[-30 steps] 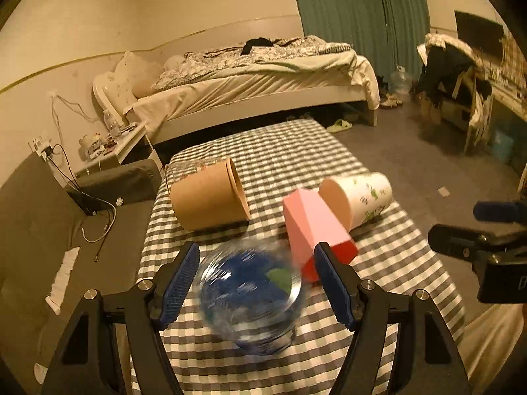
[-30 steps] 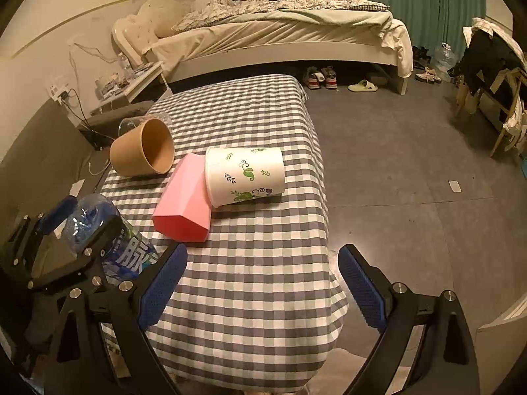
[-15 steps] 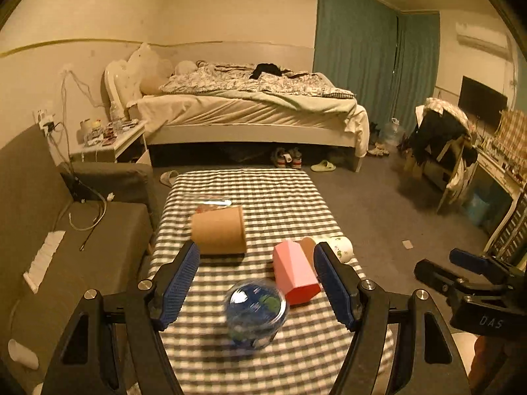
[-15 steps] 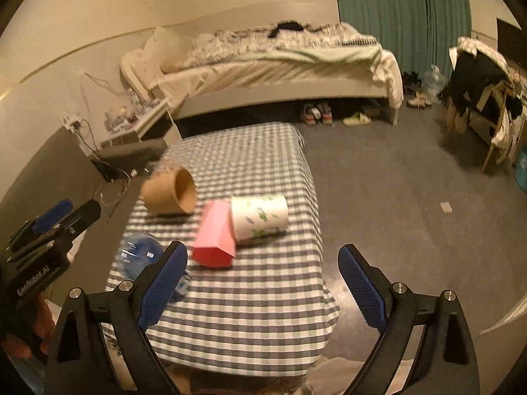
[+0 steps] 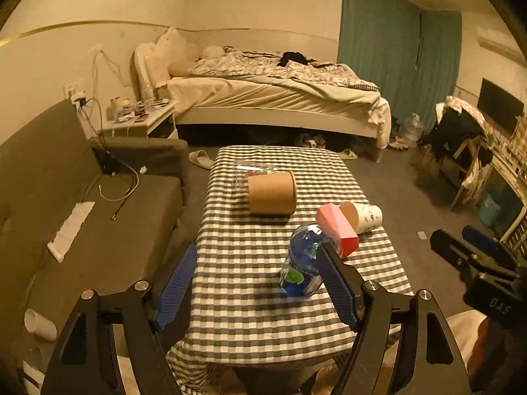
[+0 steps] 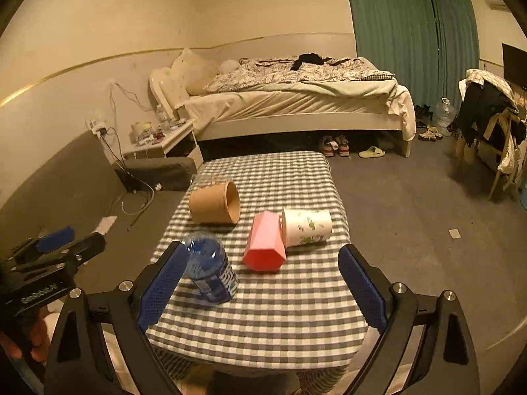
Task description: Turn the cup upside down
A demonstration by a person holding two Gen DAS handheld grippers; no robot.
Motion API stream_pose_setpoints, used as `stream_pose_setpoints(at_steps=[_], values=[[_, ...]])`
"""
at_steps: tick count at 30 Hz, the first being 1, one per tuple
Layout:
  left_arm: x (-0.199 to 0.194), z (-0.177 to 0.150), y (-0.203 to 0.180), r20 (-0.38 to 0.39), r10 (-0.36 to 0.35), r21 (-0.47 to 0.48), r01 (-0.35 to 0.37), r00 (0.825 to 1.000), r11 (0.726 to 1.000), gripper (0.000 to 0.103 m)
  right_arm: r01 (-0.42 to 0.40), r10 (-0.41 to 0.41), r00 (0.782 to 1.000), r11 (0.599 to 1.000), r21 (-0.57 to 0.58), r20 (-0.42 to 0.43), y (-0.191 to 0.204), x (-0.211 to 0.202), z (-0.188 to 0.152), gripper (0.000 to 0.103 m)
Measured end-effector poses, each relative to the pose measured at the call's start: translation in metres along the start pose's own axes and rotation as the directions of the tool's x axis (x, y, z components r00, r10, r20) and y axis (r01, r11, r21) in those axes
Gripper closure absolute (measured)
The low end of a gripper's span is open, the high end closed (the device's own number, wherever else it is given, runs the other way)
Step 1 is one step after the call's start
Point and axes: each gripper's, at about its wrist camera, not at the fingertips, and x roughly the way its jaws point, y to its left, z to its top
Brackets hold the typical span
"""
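Note:
A clear cup with a blue label (image 5: 301, 263) (image 6: 210, 273) stands on end on the checked table (image 5: 250, 312), near its front. Its rounded closed end looks to be on top. My left gripper (image 5: 257, 250) hovers open above and behind the table's front edge, and the cup shows just past its right finger, apart from it. My right gripper (image 6: 262, 248) is also open and holds nothing, back from the table. Each gripper shows in the other's view: left gripper (image 6: 52, 256), right gripper (image 5: 474, 256).
On their sides on the table lie a brown paper cup (image 6: 215, 205), a pink faceted cup (image 6: 265, 247) and a white leaf-print cup (image 6: 308, 232). A clear glass (image 5: 245, 171) sits behind the brown one. A grey sofa (image 5: 82, 217) runs along the left, and there is open floor on the right.
One second ago my left gripper held the blue cup. It has let go, the cup now stands on the table, and both grippers have pulled back and up.

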Motion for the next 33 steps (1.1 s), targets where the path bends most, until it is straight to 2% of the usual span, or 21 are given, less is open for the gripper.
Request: stream_pose_setpoints(at_steps=[3,5,10,13,33], values=[[-0.004,-0.005,0.005,0.029,0.014,0.002,-0.014,0.999,1.000,0.022,0.010,-0.010,1.000,1.000,-0.012,0.005,0.007,0.005,-0.006,0.010],[-0.005,-0.008,0.006,0.045,0.032,0.011,-0.033,0.998,0.999,0.011,0.018,-0.018,1.000,1.000,-0.015,0.002,0.009,0.009,-0.008,0.010],[-0.004,-0.013,0.009,0.043,0.025,-0.011,-0.025,0.999,1.000,0.010,0.032,-0.032,0.999,0.999,-0.018,-0.003,0.009,0.014,-0.012,0.006],[-0.003,-0.014,0.007,0.043,0.039,-0.010,-0.038,0.998,0.999,0.004,0.054,-0.054,0.999,0.998,-0.026,0.002,0.009,0.012,-0.015,0.000],[-0.010,-0.016,0.010,0.065,0.074,-0.023,-0.072,0.995,0.997,0.004,0.064,-0.064,0.998,0.998,-0.022,-0.012,0.005,0.011,-0.021,0.000]])
